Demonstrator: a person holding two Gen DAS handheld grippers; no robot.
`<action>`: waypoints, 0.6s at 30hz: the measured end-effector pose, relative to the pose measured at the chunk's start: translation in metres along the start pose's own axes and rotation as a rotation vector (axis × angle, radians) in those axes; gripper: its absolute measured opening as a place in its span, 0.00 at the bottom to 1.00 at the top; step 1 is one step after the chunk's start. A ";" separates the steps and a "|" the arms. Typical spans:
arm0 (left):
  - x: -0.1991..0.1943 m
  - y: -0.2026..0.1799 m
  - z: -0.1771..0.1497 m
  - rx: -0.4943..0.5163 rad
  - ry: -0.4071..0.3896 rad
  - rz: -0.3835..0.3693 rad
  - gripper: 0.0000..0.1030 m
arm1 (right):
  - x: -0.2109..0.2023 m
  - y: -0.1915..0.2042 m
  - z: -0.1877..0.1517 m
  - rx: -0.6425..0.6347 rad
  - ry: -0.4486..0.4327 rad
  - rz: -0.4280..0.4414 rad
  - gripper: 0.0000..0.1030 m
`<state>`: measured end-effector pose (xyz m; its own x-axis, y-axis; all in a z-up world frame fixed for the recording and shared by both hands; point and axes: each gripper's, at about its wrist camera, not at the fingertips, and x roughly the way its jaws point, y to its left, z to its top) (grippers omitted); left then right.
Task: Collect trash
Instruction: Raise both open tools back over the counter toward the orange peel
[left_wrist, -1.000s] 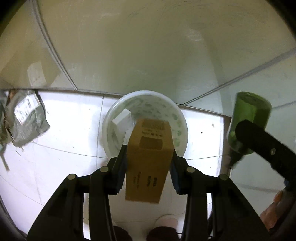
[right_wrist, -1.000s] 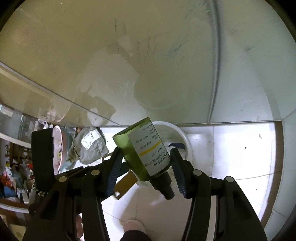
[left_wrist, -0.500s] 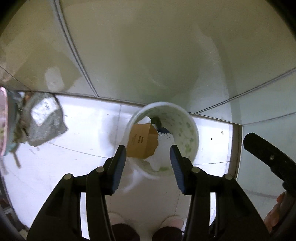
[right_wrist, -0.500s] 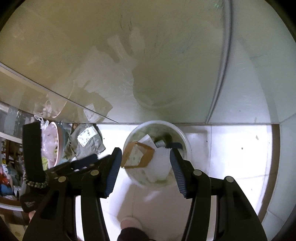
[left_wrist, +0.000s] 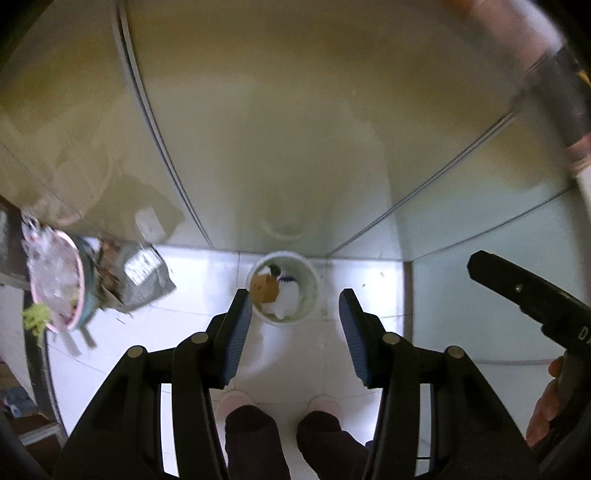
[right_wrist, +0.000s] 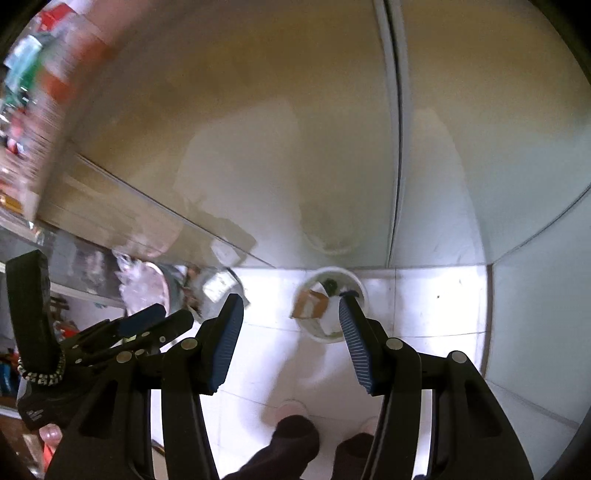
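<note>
Both tongs are hanging high over the white bin (left_wrist: 282, 293), jaws parted with nothing between them; the brown carton (left_wrist: 263, 287) is lying inside it. The next trash, a grey pouch (left_wrist: 142, 275) on the floor, is sitting left of the bin, long axis slanting, nearer the left tongs (left_wrist: 291, 334) than the right tongs (right_wrist: 290, 338).

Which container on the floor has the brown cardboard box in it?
The white bin in the corner holds the cardboard box; the pink-rimmed basin at the left holds crumpled clear plastic.
</note>
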<state>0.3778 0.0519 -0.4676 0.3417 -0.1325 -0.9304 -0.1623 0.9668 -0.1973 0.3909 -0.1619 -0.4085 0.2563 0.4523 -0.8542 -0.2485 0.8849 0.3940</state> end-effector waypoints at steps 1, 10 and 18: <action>-0.021 -0.005 0.005 0.006 -0.017 -0.001 0.47 | -0.019 0.007 0.005 -0.004 -0.016 0.004 0.49; -0.211 -0.041 0.061 0.107 -0.229 -0.028 0.48 | -0.192 0.075 0.044 -0.041 -0.278 -0.030 0.49; -0.299 -0.045 0.092 0.215 -0.377 -0.083 0.65 | -0.258 0.118 0.059 -0.024 -0.468 -0.135 0.49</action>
<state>0.3686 0.0681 -0.1524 0.6656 -0.1613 -0.7286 0.0624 0.9850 -0.1610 0.3508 -0.1680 -0.1218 0.6787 0.3397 -0.6511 -0.2039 0.9389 0.2773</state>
